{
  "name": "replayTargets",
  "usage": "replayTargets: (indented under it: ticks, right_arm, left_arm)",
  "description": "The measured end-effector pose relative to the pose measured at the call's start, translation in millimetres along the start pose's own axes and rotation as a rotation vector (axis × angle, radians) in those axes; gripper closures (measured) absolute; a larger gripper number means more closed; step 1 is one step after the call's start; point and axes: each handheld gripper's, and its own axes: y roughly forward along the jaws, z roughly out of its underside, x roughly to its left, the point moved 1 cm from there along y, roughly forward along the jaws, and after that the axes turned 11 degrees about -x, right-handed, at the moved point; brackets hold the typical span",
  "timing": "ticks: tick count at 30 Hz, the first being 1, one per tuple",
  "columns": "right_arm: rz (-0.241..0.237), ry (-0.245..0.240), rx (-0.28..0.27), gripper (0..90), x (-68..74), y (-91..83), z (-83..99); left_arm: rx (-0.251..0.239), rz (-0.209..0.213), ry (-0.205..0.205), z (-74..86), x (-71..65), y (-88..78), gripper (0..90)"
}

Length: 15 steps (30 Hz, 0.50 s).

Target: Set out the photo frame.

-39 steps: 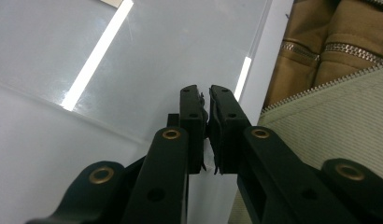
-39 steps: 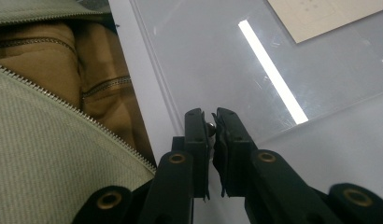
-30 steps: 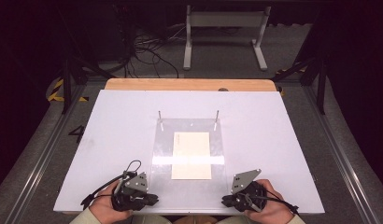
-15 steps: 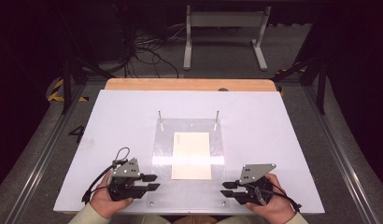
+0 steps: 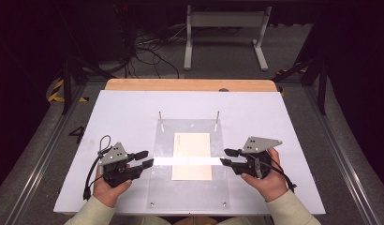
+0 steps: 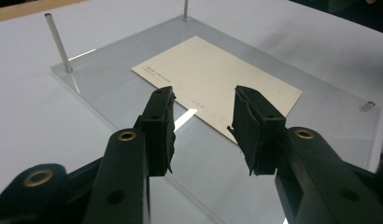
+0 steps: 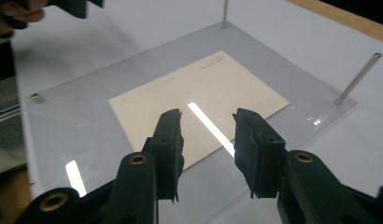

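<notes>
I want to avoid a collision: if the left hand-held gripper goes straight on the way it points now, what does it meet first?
Probably the clear plate at its near edge, then the cream card. The left hand-held gripper looks raised, so depth is unclear.

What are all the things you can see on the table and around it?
Card: one, cream, lying flat in the middle of the clear plate.
Clear plate: one, see-through, flat on the white board.
Metal pins: two, silver, upright at the plate's far corners.
Small studs: two, silver, at the plate's near corners.
White board: one, white, the work surface.
Wooden edge: one, light brown, along the board's far side.
Stand: one, pale grey, on the floor behind.
Cables: a tangle, black, on the floor behind.
Left gripper: one, black, left of the plate, fingers open, nothing between them.
Right gripper: one, black, right of the plate, fingers open, nothing between them.
</notes>
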Motion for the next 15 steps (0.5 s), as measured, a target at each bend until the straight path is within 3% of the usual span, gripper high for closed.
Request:
replayTargets:
  ticks: [2,4,6,7,10,12,15]
  right_arm:
    - [0.034,0.007,-0.008,62.8,-8.5,4.2,-6.5]
    - [0.061,0.018,-0.069,63.5,-18.2,7.5,-12.2]
    - [0.052,0.070,-0.162,62.4,-26.6,11.1,-15.9]
    - [0.049,0.073,-0.181,61.6,-30.7,13.0,-17.6]
    - [0.058,0.079,-0.198,56.8,-38.7,19.3,-20.7]
    - [0.075,0.073,-0.177,60.7,-42.8,23.6,-22.3]
    - [0.124,0.071,-0.152,63.8,-49.8,31.0,-24.1]
  left_arm:
    - [0.000,-0.008,0.007,0.7,-1.0,-0.4,58.6]
    - [0.004,-0.010,0.011,2.0,-1.6,-0.9,58.6]
    - [0.010,-0.016,0.014,4.1,-2.9,-1.5,58.1]
    - [0.018,-0.017,0.019,5.1,-3.8,-1.7,56.9]
    - [0.051,-0.017,0.047,9.7,-10.8,-2.0,55.5]
    - [0.057,-0.018,0.071,10.6,-14.1,-2.7,55.4]
    - [0.059,-0.027,0.063,11.9,-15.7,-4.5,55.0]
